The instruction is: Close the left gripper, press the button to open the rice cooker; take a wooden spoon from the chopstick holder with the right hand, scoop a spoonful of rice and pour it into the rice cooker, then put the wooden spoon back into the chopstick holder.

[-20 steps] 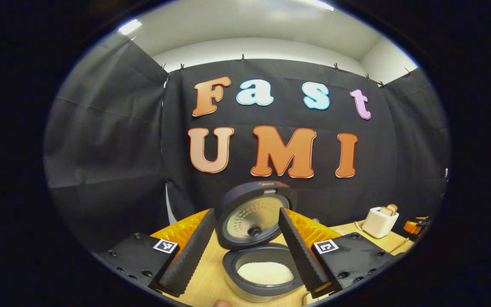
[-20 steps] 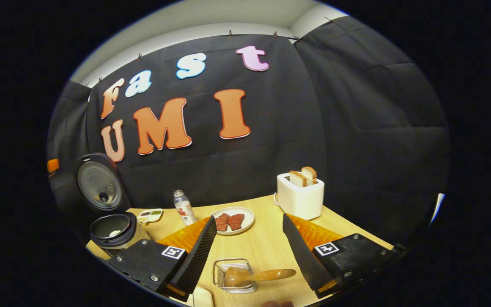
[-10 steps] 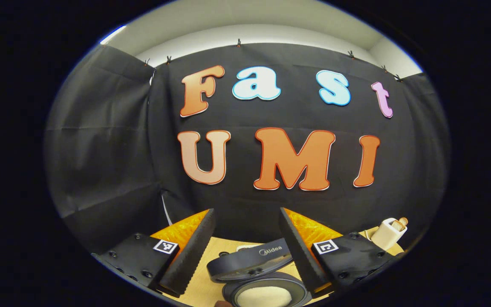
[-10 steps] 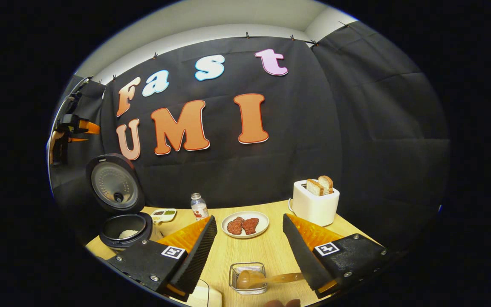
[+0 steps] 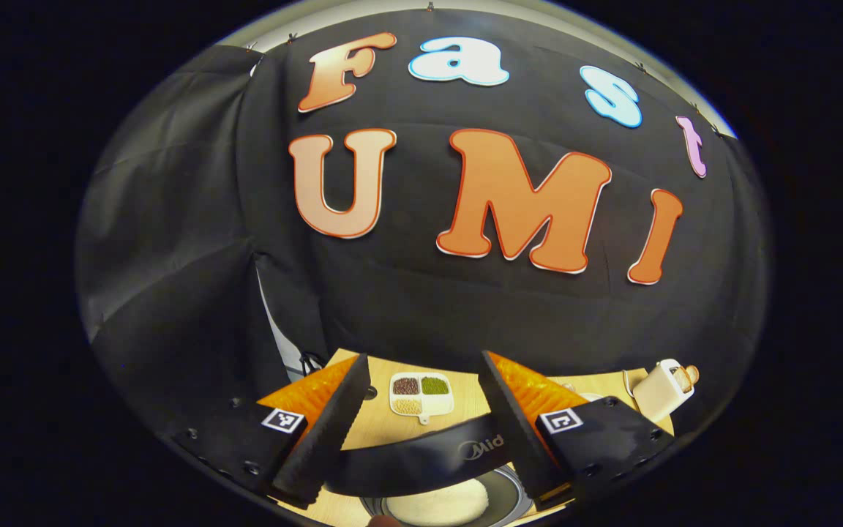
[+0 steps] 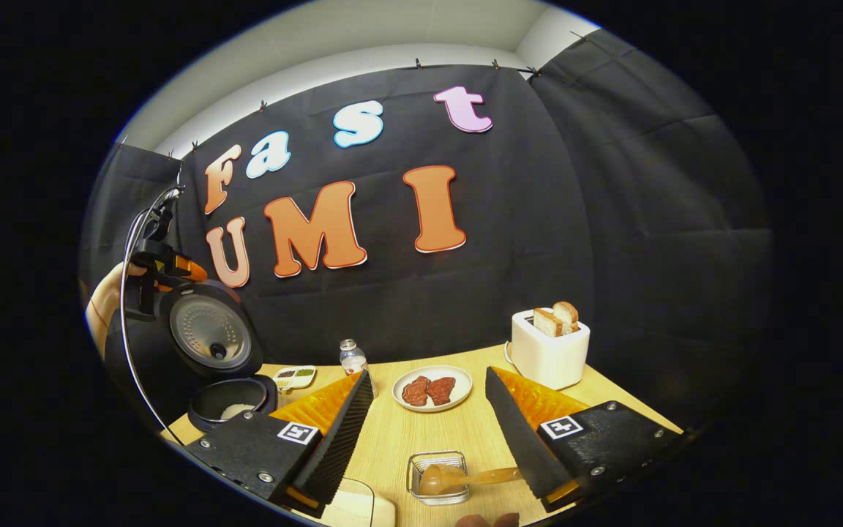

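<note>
on the wooden table (image 6: 458,421), toward its left end in the right gripper view: rice cooker (image 6: 235,399), pot open, lid (image 6: 211,338) raised upright behind it, white rice (image 6: 237,411) lying in the bottom. behind that lid's top edge: left gripper (image 6: 154,282), held by a hand (image 6: 107,300), with a cable looping down past the cooker; finger spacing not readable from there. in the left gripper view, same gripper (image 5: 421,410) with fingers spread apart and nothing between them, placed above the lid's dark rim (image 5: 421,457), rice (image 5: 440,505) visible underneath; contact between fingers and lid cannot be told. beyond, a white divided dish (image 5: 420,391) with dark, green and pale grains, and a white toaster (image 5: 659,388) at far right. in the right gripper view, near edge of the table: wire chopstick holder (image 6: 436,476) containing the wooden spoon (image 6: 465,478), bowl inside the holder, handle reaching right to the right-hand finger. right gripper (image 6: 429,432) released, fingers wide apart, holder lying between them farther forward. also on the table: white plate (image 6: 432,388) with two reddish pieces of meat, small bottle (image 6: 352,357) beside the divided dish (image 6: 296,376), toaster (image 6: 549,355) with two bread slices standing up out of it, pale object (image 6: 356,509) at the bottom edge, unidentifiable.
</note>
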A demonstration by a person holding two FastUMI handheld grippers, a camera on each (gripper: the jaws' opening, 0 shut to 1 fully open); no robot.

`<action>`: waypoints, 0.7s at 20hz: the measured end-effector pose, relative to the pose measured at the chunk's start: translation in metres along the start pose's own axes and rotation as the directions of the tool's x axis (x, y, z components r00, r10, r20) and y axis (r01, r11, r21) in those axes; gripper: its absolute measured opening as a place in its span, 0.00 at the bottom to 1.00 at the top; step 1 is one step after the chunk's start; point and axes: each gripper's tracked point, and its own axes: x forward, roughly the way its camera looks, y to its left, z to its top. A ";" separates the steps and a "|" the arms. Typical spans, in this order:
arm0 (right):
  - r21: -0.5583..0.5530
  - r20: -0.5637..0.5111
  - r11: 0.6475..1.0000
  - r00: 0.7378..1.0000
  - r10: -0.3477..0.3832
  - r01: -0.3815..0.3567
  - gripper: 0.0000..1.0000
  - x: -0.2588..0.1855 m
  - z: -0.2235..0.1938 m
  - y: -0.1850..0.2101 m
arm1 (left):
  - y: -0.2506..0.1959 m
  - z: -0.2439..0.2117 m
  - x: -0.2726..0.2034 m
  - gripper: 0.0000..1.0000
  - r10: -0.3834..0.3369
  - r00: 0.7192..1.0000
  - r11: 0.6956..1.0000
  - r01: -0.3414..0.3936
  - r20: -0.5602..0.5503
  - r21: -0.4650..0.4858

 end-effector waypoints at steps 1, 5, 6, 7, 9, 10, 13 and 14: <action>-0.004 -0.003 1.000 1.000 -0.006 0.006 0.94 0.000 -0.003 -0.001 | 0.000 -0.001 -0.006 1.00 -0.008 1.000 1.000 0.008 0.002 0.001; 0.020 -0.026 1.000 1.000 0.009 -0.008 0.95 -0.003 -0.015 0.004 | -0.012 -0.014 -0.026 1.00 -0.042 0.999 0.998 0.042 0.007 0.048; 0.022 -0.030 1.000 1.000 0.008 -0.007 0.95 -0.003 -0.018 0.003 | -0.013 -0.016 -0.031 1.00 -0.044 0.999 0.998 0.044 0.010 0.054; 0.021 -0.033 1.000 0.999 0.005 -0.004 0.95 -0.004 -0.020 0.003 | -0.015 -0.019 -0.037 1.00 -0.048 0.999 0.997 0.047 0.017 0.057; 0.018 -0.028 1.000 1.000 -0.003 0.003 0.95 -0.008 -0.018 0.002 | -0.020 -0.027 -0.049 1.00 -0.063 0.998 0.997 0.063 0.004 0.045; 0.016 -0.023 1.000 1.000 -0.004 0.004 0.95 -0.011 -0.014 0.003 | -0.024 -0.036 -0.055 1.00 -0.080 0.997 0.996 0.080 -0.011 0.038; -0.005 0.001 1.000 1.000 -0.001 0.001 0.94 -0.022 0.001 0.008 | -0.040 -0.063 -0.073 1.00 -0.131 0.990 0.990 0.133 -0.048 0.047; -0.013 0.012 1.000 1.000 -0.002 0.002 0.94 -0.028 0.008 0.010 | -0.043 -0.074 -0.080 1.00 -0.142 0.988 0.988 0.146 -0.060 0.055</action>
